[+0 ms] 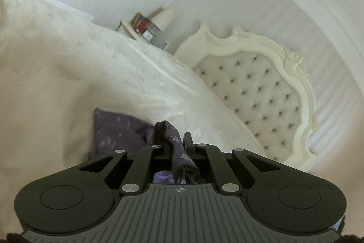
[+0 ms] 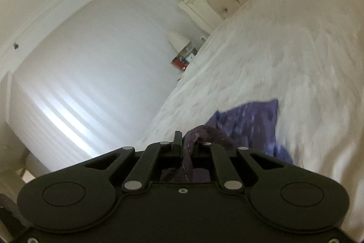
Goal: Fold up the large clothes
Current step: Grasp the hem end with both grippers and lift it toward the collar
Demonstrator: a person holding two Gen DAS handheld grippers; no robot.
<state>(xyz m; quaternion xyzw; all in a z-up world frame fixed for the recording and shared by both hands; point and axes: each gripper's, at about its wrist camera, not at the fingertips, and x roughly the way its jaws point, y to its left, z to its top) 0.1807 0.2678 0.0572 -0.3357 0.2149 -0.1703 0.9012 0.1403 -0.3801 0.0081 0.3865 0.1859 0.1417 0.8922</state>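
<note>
The bed (image 1: 56, 74), under a cream textured cover, fills most of both wrist views, its tufted headboard (image 1: 257, 92) at about 3 o'clock in the left view and 1 o'clock in the right. A purple patterned garment (image 2: 254, 124) lies on the cover, its loose body spreading toward 9 o'clock from the left gripper (image 1: 176, 140) and toward 2 o'clock from the right gripper (image 2: 188, 140). Each gripper has its jaws clenched on a bunched edge of that cloth, which also hangs down behind the fingertips.

The step in hand looks like the lift: two edges pinched, the garment raised off the bed to spread it for a fold. The next move likely calls for drawing the grippers apart until the cloth hangs taut, then laying it flat without letting either pinch slip. How much cloth hangs below I cannot tell.
</note>
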